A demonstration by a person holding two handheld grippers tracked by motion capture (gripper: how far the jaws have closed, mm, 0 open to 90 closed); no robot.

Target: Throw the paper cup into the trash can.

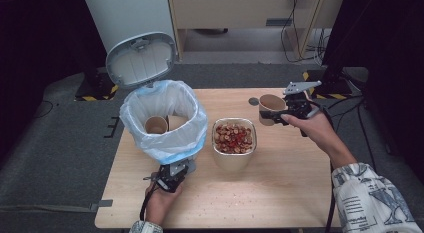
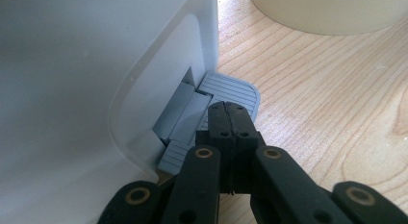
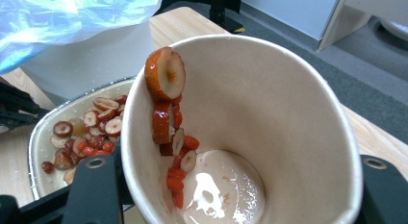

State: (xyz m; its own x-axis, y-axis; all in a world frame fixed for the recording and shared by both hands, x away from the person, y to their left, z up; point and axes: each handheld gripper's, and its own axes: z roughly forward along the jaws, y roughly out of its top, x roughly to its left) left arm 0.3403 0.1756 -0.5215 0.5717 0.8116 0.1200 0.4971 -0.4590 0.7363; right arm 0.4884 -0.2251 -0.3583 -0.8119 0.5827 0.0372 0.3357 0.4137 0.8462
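A white pedal bin [image 1: 165, 138] lined with a pale blue bag stands at the table's left, its lid [image 1: 141, 59] up. A paper cup [image 1: 156, 125] lies inside it. My left gripper [image 1: 172, 175] is at the bin's foot. In the left gripper view it is shut [image 2: 230, 113] with nothing between the jaws, its tips on the grey pedal [image 2: 233, 89]. My right gripper [image 1: 280, 115] is shut on a tilted paper cup [image 1: 270, 108] at the table's right. In the right gripper view, red fruit slices [image 3: 166, 72] cling to the inner wall of that cup [image 3: 288, 113].
A cream bowl [image 1: 234, 155] holding several dried fruit slices stands at mid-table, between bin and held cup. A small round disc [image 1: 254, 101] lies on the wood behind the cup. Bare wood runs along the front edge. Cables trail off to the right.
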